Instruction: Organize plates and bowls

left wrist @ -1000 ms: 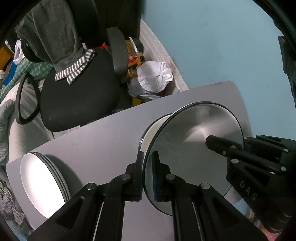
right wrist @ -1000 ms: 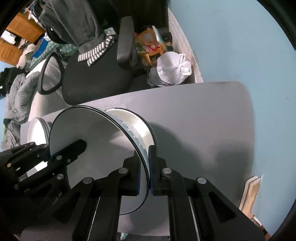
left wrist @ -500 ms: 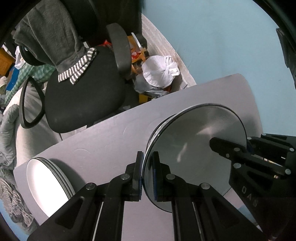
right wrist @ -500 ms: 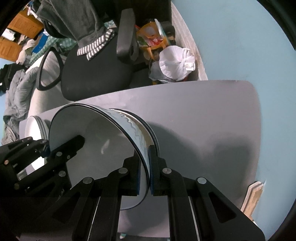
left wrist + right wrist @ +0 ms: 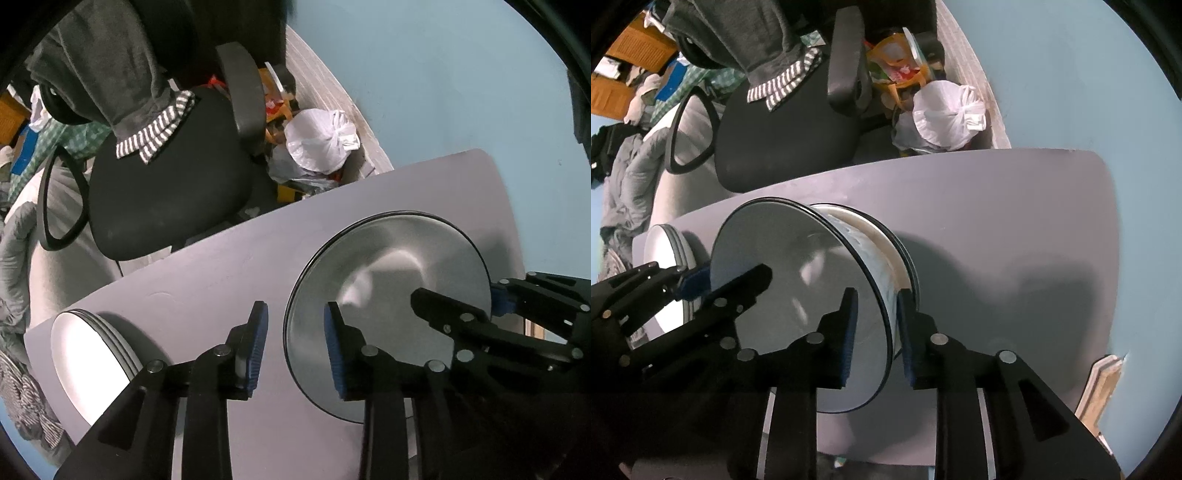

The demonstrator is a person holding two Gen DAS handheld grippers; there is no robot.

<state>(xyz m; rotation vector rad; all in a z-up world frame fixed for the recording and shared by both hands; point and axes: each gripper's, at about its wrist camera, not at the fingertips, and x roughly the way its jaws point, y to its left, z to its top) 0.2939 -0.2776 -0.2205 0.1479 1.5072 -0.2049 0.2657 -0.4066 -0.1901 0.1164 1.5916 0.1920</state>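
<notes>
On the grey table [image 5: 1015, 229], toward its right-hand half, sits a stack of bowls [image 5: 882, 243], topped by a wide, black-rimmed bowl [image 5: 798, 266] whose pale hollow faces up. Its near rim lies between the pads of the right gripper [image 5: 874, 332], whose jaws are opening; a gap shows on each side of the rim, so the pads no longer press it. At the bowl's opposite rim, the left gripper [image 5: 295, 343] is opening too, the edge standing free between its blue pads. Left of the bowl, well apart at the table's left end, lies a stack of white plates [image 5: 92, 358]. Beyond the table's far edge stands a black office chair [image 5: 166, 184] with a grey garment [image 5: 110, 74] draped over it, and beside it a knotted white plastic bag [image 5: 321, 140].
</notes>
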